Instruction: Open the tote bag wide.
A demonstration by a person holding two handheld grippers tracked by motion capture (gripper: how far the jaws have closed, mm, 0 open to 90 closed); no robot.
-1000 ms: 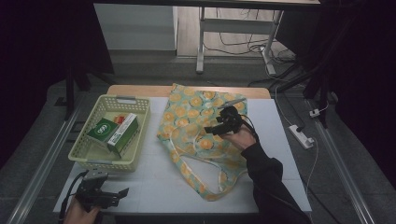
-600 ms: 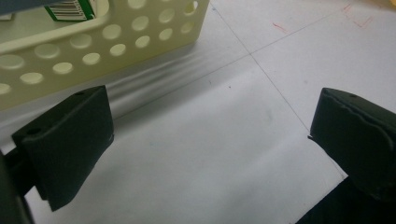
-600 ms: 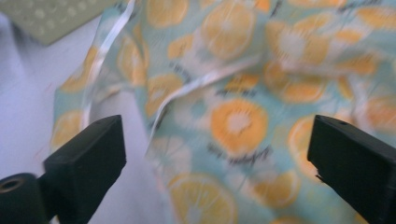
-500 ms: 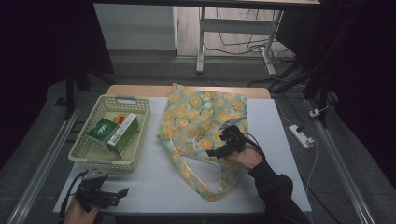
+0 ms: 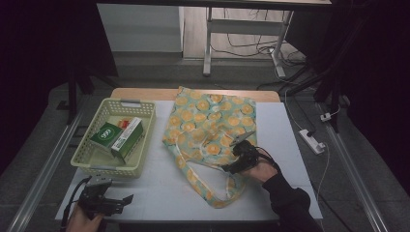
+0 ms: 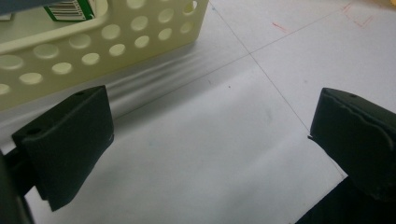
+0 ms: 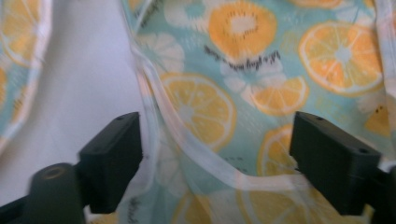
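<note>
Right gripper view: tote bag (image 7: 261, 93) bears small, unreadable black lettering.

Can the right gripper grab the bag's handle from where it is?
Probably yes. The right gripper sits right over the bag, its jaws have just been closing, and the pale handle runs between them with nothing in the way.

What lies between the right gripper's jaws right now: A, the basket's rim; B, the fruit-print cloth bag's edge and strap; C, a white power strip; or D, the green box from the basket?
B: in the right gripper view, the open right gripper straddles the fruit-print bag and its strap.
</note>
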